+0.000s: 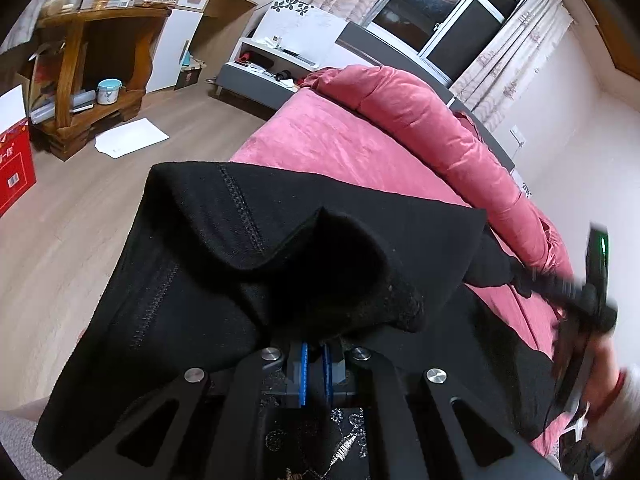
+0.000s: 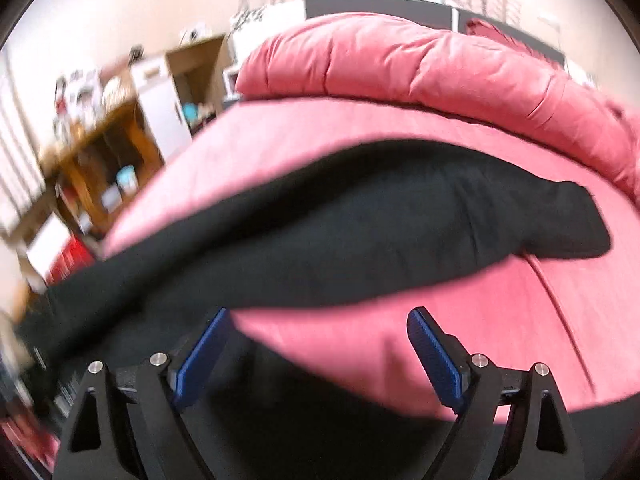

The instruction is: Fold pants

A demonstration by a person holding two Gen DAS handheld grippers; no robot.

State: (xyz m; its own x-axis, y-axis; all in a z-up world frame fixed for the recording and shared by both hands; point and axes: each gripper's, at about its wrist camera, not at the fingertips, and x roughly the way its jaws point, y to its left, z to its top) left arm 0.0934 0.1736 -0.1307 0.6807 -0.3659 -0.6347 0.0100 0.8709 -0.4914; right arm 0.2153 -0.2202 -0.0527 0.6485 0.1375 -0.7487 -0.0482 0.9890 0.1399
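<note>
Pants [image 1: 280,248] pinched in left tool [image 1: 315,360]; right tool [image 2: 318,356] spread, clear.

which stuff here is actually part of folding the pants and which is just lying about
Part of the job:
- black pants
- left gripper, shut on the pants
- right gripper, open
- pink bed they lie on

Just lying about:
- rolled pink duvet
- white sheet on the floor
- red box
- wooden table
</note>
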